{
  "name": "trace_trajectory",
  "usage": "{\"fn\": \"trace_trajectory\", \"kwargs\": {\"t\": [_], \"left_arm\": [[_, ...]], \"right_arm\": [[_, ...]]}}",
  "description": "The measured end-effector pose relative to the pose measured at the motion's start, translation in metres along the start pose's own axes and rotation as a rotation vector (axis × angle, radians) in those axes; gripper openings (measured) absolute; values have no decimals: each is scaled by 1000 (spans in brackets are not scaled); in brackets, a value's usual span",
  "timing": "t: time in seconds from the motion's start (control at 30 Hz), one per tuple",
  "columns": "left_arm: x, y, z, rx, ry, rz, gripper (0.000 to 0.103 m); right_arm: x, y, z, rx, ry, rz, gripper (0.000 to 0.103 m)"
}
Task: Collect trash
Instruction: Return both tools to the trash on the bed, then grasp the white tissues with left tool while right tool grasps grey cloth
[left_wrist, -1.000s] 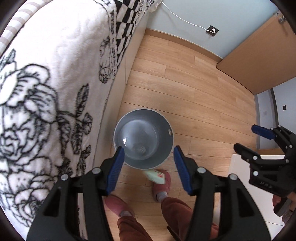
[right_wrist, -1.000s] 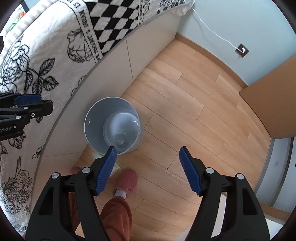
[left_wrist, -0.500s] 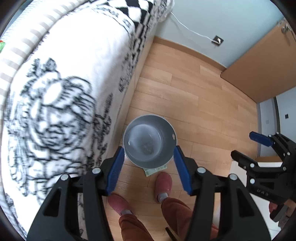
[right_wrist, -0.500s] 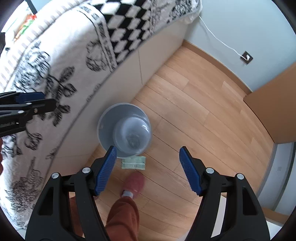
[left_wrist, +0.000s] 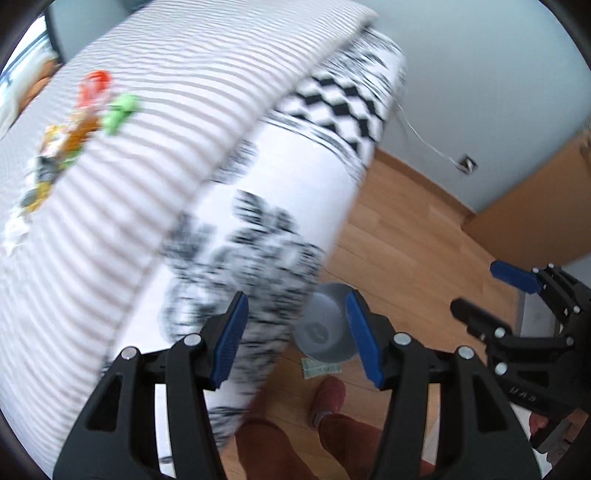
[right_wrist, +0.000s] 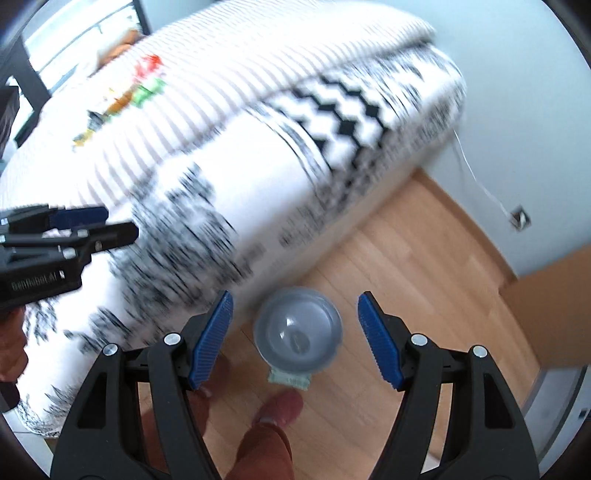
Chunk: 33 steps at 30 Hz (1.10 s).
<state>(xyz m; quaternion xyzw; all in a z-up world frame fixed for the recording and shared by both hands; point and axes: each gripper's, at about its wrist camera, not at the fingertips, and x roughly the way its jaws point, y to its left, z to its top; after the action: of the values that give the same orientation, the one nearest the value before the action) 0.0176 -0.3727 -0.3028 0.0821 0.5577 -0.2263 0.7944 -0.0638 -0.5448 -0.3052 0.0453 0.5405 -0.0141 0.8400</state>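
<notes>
A grey bin (right_wrist: 298, 330) stands on the wood floor by the bed, far below my right gripper (right_wrist: 293, 339), which is open and empty. A pale green wrapper (right_wrist: 290, 379) lies on the floor against the bin's near side. In the left wrist view the bin (left_wrist: 325, 334) and the wrapper (left_wrist: 319, 368) show low between the blue fingers of my left gripper (left_wrist: 293, 341), also open and empty. Several colourful wrappers (left_wrist: 88, 110) lie blurred on the striped bedding at the upper left, and the same wrappers (right_wrist: 140, 90) appear in the right wrist view.
The bed's floral and checkered blanket (left_wrist: 266, 229) hangs over the bed edge beside the bin. A person's legs in rust trousers and pink slippers (left_wrist: 328, 400) stand close to the wrapper. A white cable (right_wrist: 476, 181) runs to a wall socket. A wooden door (left_wrist: 535, 206) is at right.
Both grippers have risen well above the floor and swung toward the bed; the bin looks smaller and the bed top with its wrappers has come into view. Jaw openings are unchanged.
</notes>
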Motion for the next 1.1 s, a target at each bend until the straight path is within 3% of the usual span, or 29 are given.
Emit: {"fn": "trace_trajectory", "kwargs": {"t": [0.3,0.43,0.6,0.8,0.93,1.03,1.1], "left_arm": [[-68,159,36,-146,-97,167,60],[-77,241,43,-223,-110,236,60],[-64,322,46,-296,-98,260,60],[-23,376,52,-322,-67,213,60],[8,396,60,-323,-51,191,60],[29,408,64,-328,-43,183,60],[42,414,64,-329,-30,182,54]], "right_arm": [[-5,134,127,-99,-109,73,68],[17,205,169,-158,-121,123,68],[58,288,204,-240,-120,157,68],[112,351,241,-287,-109,164,68],[144,371,260,-297,-101,151,66],[164,379,268,-296,-91,142,57],[175,381,270,-303,-68,148,43]]}}
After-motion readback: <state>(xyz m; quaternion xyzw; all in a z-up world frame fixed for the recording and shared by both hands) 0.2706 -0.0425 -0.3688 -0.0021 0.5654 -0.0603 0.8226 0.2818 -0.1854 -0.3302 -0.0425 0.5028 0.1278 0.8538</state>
